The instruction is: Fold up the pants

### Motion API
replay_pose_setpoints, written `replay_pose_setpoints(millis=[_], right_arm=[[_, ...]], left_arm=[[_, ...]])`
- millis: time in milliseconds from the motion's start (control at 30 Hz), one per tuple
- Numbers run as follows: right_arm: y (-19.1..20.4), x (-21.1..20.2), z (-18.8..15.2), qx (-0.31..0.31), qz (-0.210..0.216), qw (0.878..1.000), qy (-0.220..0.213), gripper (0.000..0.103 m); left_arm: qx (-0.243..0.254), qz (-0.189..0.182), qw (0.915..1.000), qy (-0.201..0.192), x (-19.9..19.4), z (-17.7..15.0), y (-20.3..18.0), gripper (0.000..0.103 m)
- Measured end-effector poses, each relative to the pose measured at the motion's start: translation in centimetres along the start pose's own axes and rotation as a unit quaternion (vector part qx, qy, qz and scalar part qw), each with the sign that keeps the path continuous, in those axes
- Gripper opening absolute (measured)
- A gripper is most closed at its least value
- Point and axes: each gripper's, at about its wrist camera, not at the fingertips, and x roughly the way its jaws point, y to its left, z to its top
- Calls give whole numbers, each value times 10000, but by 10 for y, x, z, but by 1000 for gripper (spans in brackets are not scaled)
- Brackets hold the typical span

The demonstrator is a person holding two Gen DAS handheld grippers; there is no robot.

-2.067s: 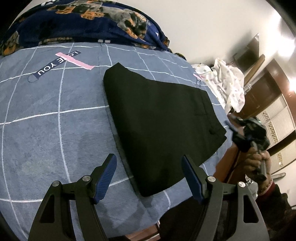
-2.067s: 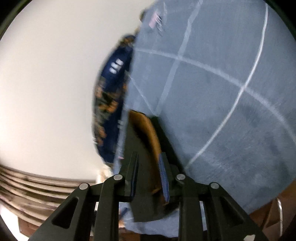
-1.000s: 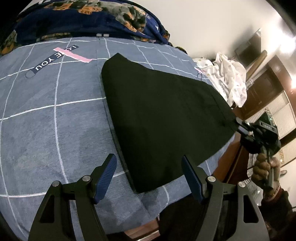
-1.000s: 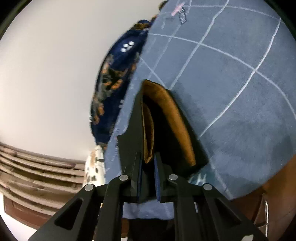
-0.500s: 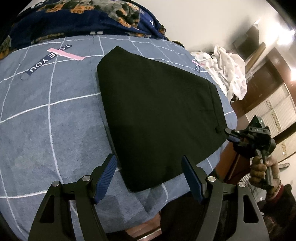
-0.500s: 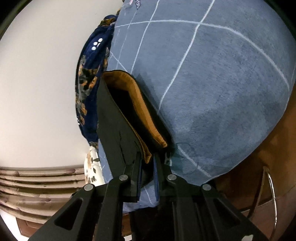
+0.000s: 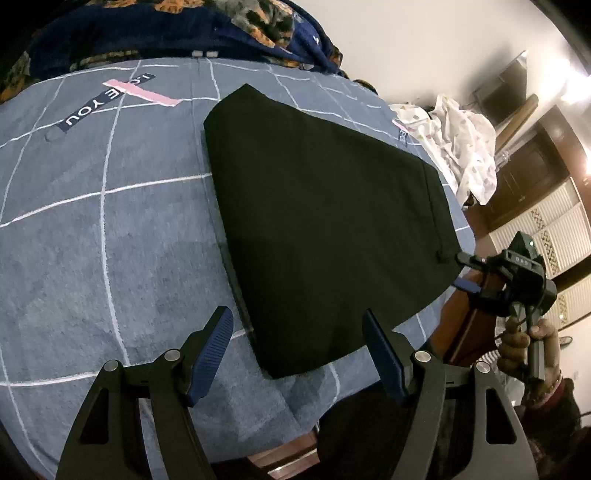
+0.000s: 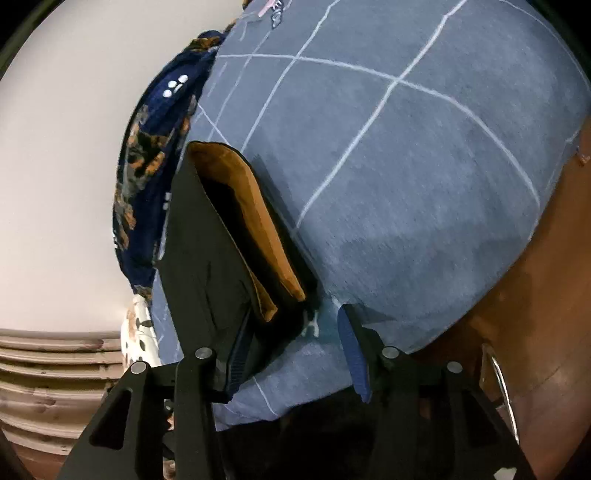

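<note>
The black pants lie folded flat on the blue-grey checked bed cover. My left gripper is open and empty, just above the near corner of the folded pants. My right gripper shows at the right edge of the pants in the left wrist view. In the right wrist view it is open at the waist end of the pants, where the tan lining shows between the layers. Its jaws stand apart and hold nothing.
A dark blue patterned blanket lies along the far edge of the bed. White printed clothing is heaped at the right. The bed's brown wooden edge runs close by the right gripper. Dark wooden furniture stands at the right.
My right gripper was shut on the waist edge of the pants and lifted it; it has lowered the edge and opened, letting go. The left gripper stayed open and moved little.
</note>
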Motion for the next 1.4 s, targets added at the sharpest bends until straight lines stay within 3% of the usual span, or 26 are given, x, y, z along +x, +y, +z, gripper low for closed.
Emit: replay_pose_setpoints(millis=[67,167,400,567,700,800,867,967,1033,1133,1300,1400], right_arm=[[3,-1,3,-154,-60,9999,-39,42],[7,1,5,-276,29,9996,-21,27],[1,6,11,-140,328,9993,106,27],[16,-3,6,-480,383,9981,-33,18],[38,-10,8,-545,1176,9916,0,18],[50,-16,10,-626,1978,9782,-63,17],[43,-13,18,-833,1587,9837,-144,17],[-4,13,28,-98,1052,9943,166,17],[-20,18,28,161,1103,9934,266,16],[-3,14,26,-233,937,9951,212,16],[-10,17,25,158,1338,9903,328,16],[-5,17,25,-115,993,9944,333,16]], left_arm=[[15,13,10000,19,1,-1,0,73],[23,31,10000,40,1,-1,-1,73],[-94,23,9999,98,5,1,0,73],[-132,30,9999,89,5,0,2,73],[-165,71,9998,47,2,0,5,73],[-236,66,9997,32,1,1,7,73],[-257,59,9997,-1,0,1,8,73],[-248,71,9997,45,2,-2,8,73],[-223,85,9997,82,4,-3,8,73],[-172,89,9997,161,8,-3,5,73],[-111,106,9998,110,6,-4,4,73],[-150,87,9998,54,7,-3,5,73]])
